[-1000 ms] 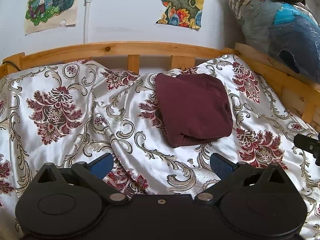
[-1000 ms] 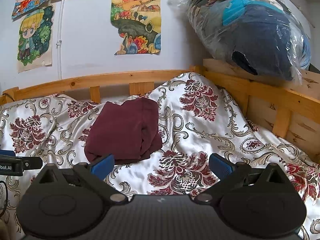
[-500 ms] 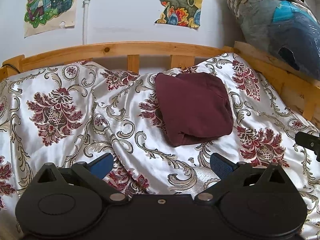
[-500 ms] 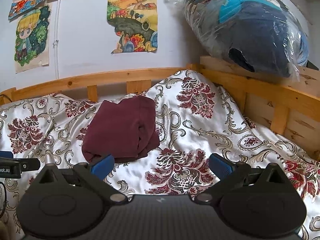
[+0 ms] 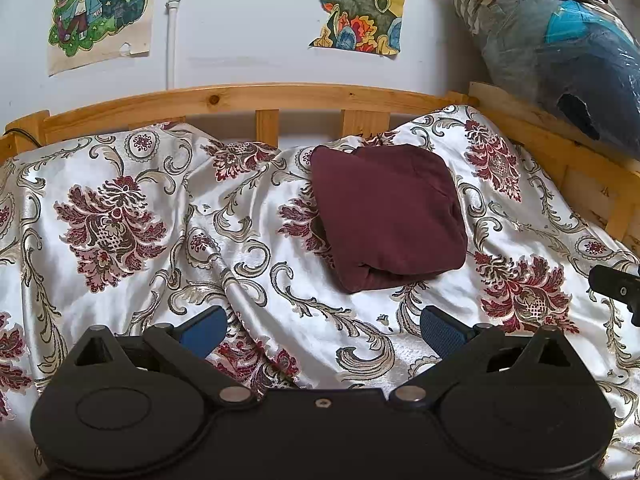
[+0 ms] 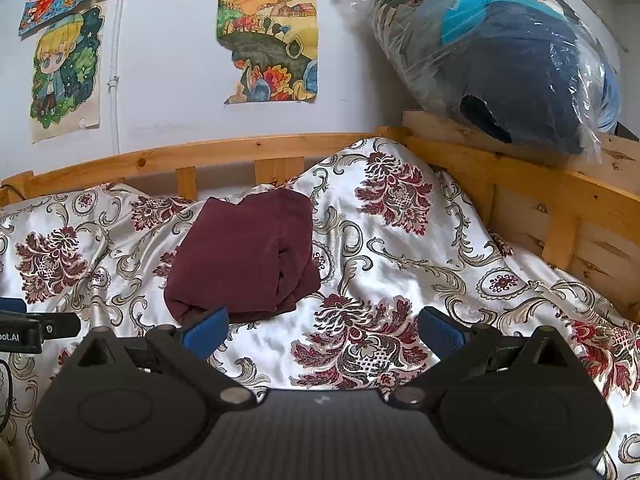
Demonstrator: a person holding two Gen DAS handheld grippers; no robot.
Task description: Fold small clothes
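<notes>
A maroon garment lies folded into a compact square on the floral satin bedspread, near the headboard. It also shows in the right wrist view. My left gripper is open and empty, held back from the garment's near edge. My right gripper is open and empty, to the right of the garment and nearer than it. Each gripper's tip shows at the edge of the other's view, the right one and the left one.
A wooden bed rail runs along the back and down the right side. A plastic-wrapped bundle of dark bedding sits on the right rail. Posters hang on the white wall.
Both grippers have drifted slightly; the garment sits a little lower and closer in the right wrist view. Nothing was grasped or released.
</notes>
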